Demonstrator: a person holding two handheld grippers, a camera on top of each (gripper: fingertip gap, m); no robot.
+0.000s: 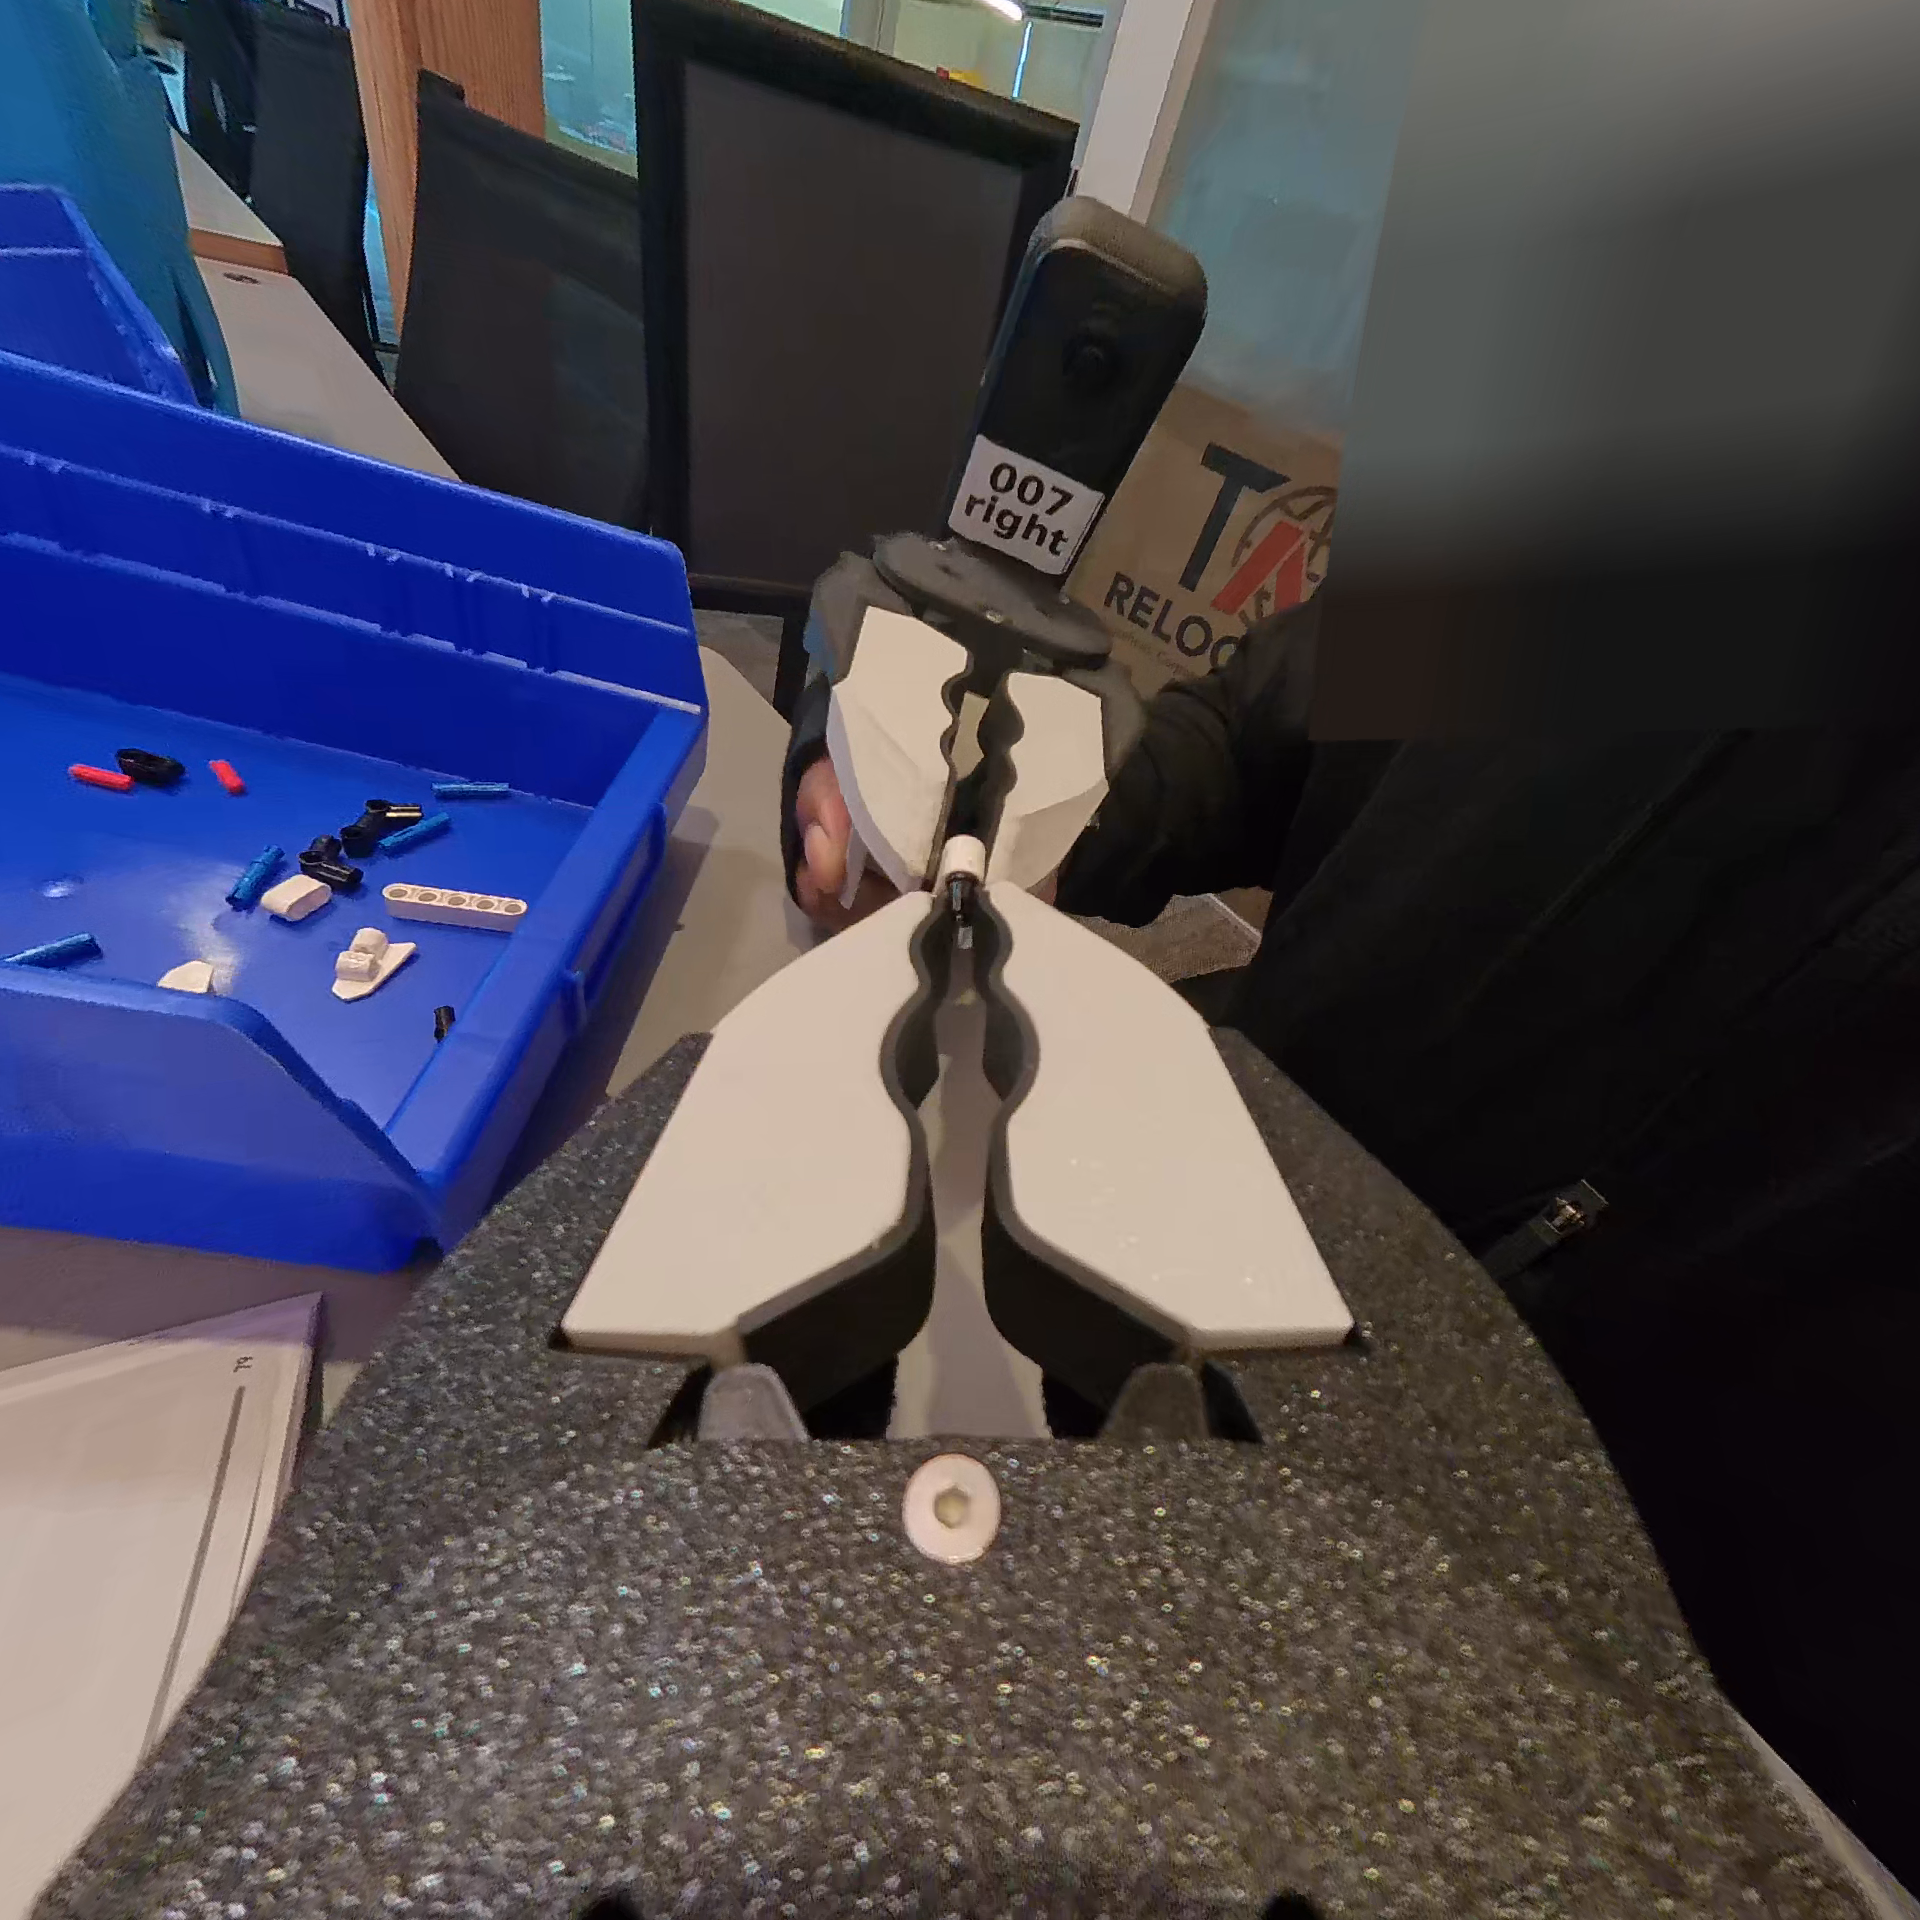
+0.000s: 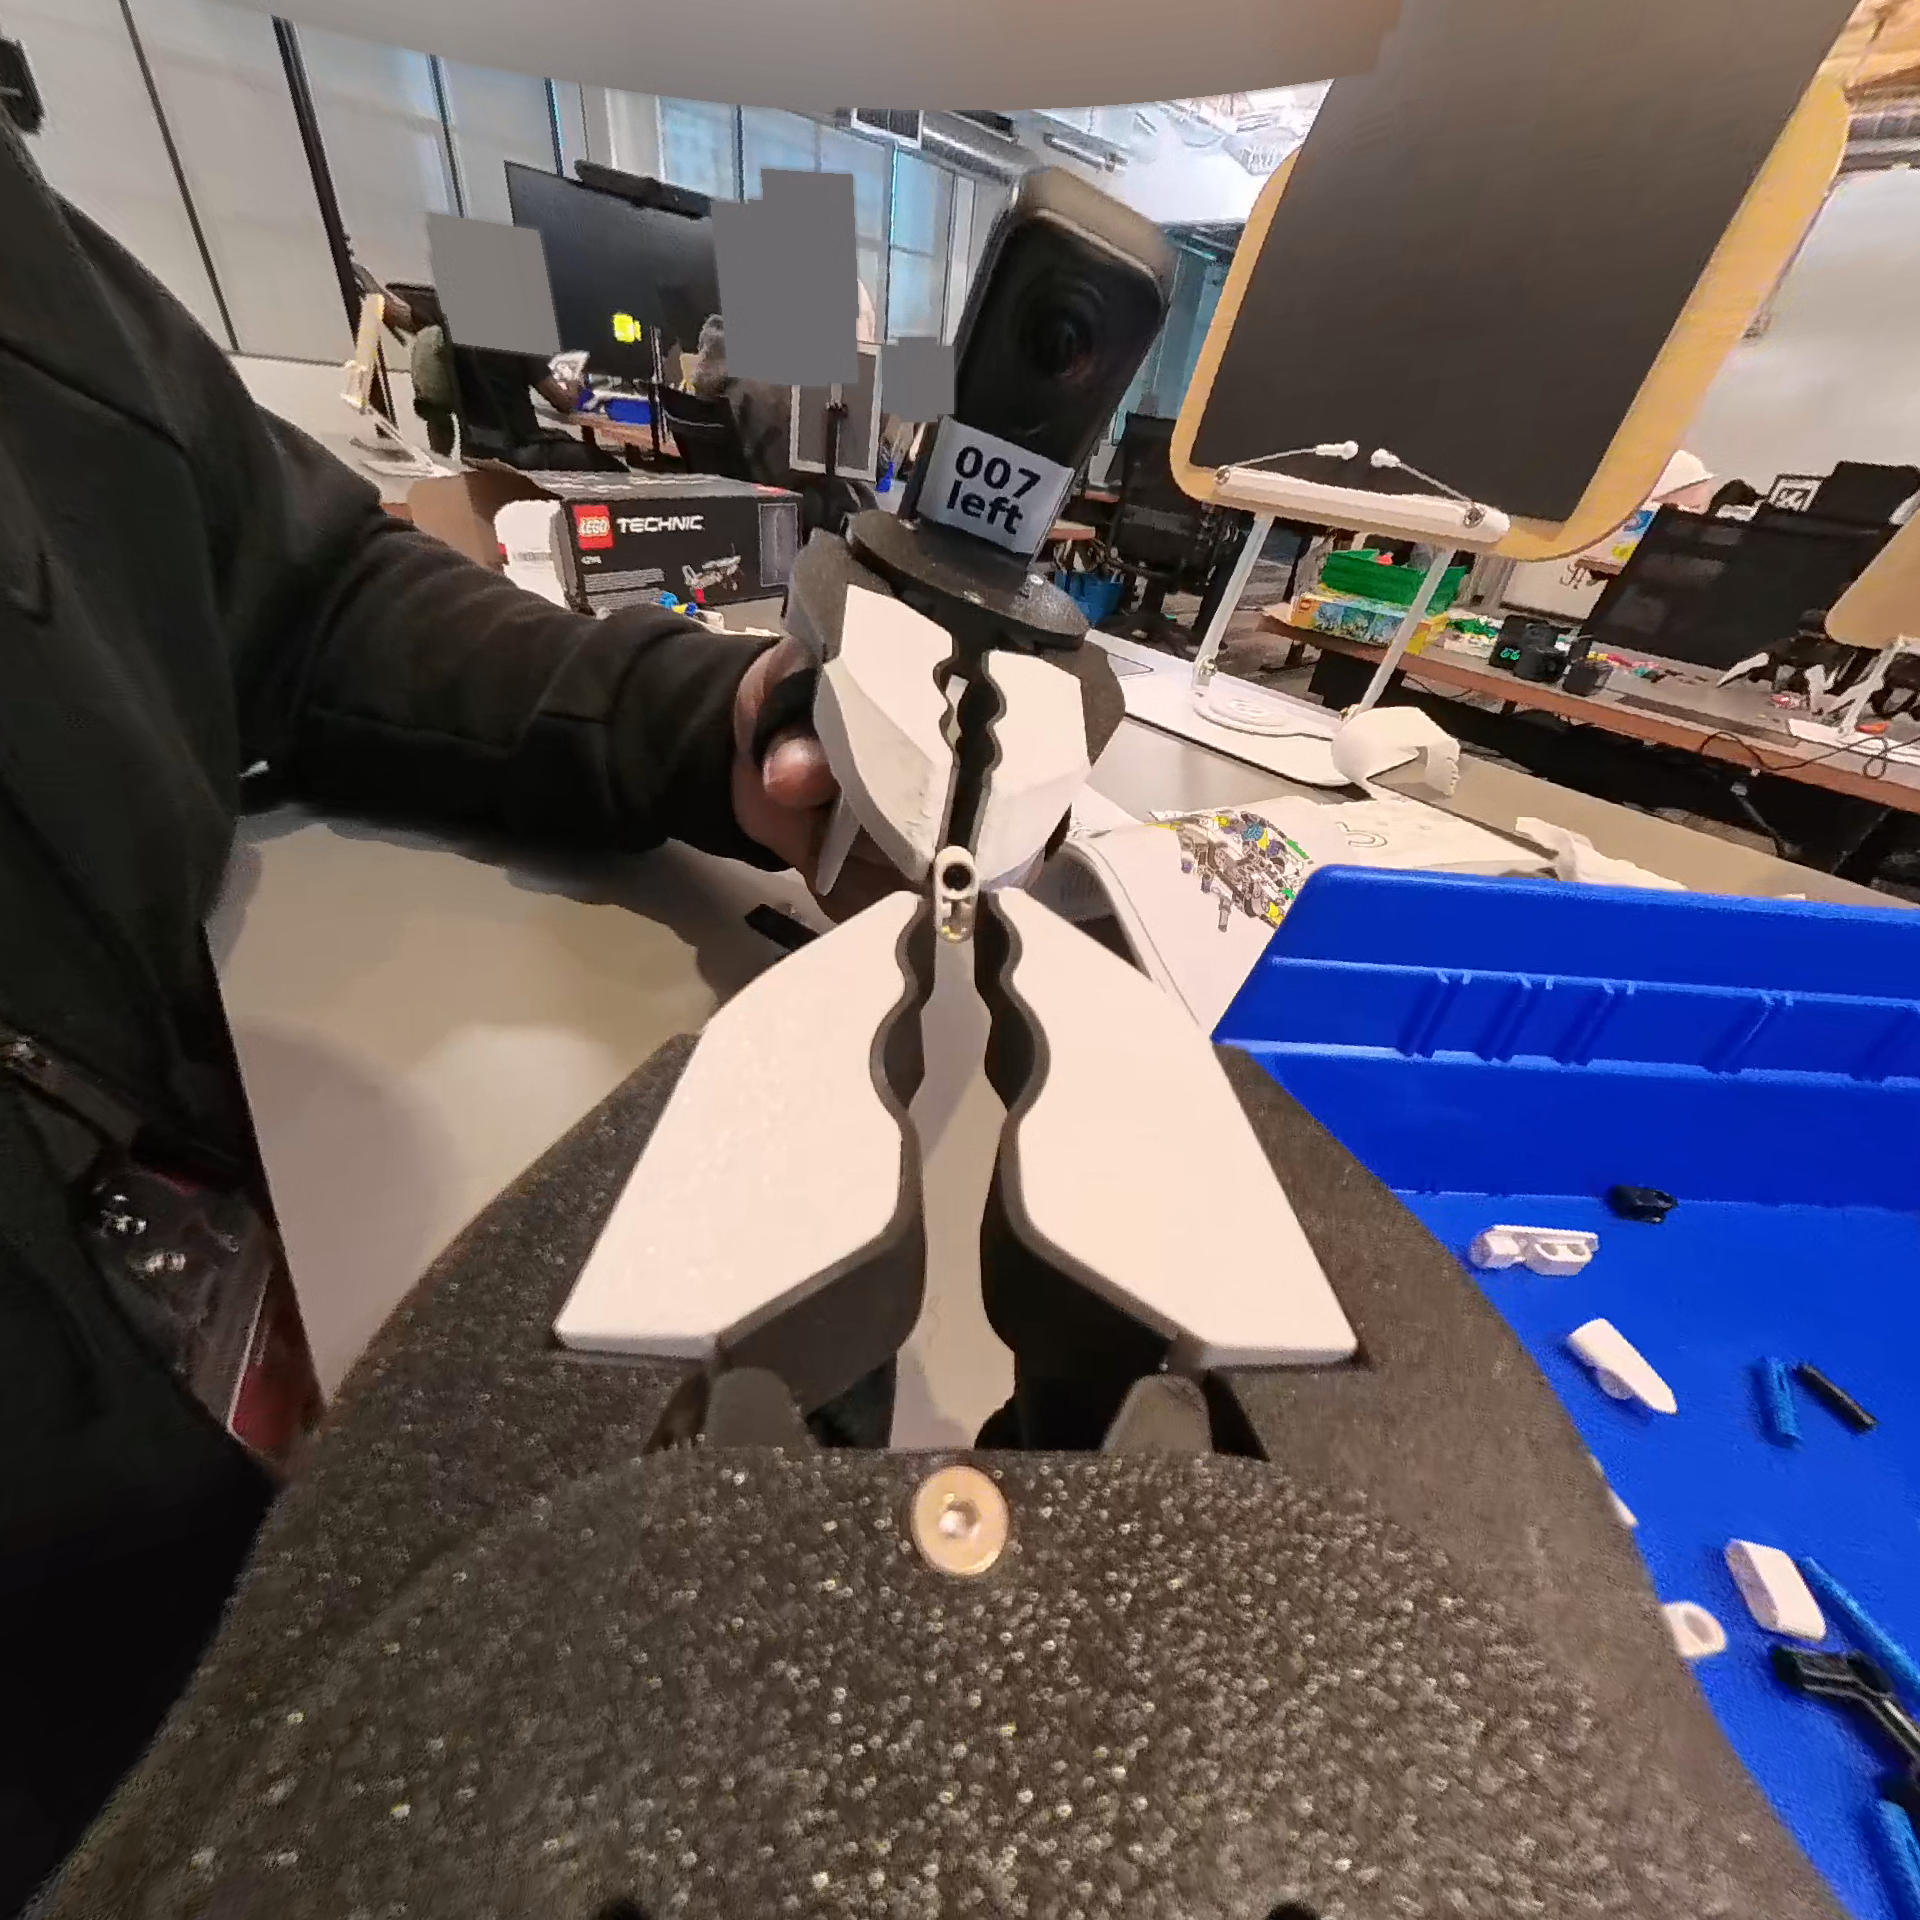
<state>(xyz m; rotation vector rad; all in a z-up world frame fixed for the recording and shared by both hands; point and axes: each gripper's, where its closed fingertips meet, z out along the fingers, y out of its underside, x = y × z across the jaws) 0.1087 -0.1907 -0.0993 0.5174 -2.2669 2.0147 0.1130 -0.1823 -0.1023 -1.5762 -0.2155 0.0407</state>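
Tip to tip at frame centre above a pale table [image 2: 436,997]: left gripper [image 1: 958,914] nipping a thin black pin [image 1: 957,900], right gripper [image 2: 954,909] clamped on a small white holed piece [image 2: 953,891], pin and piece touching. Blue bin [image 1: 582,935] with loose parts close at left, open tabletop toward lower left of the right view. White labels on both camera stalks.

The right gripper [image 2: 954,920] pinches a small white tubular piece [image 2: 953,896] at its fingertips, nose to nose with the left gripper [image 2: 961,831], beside a blue bin [image 2: 1558,997] on the surface [image 2: 436,997].
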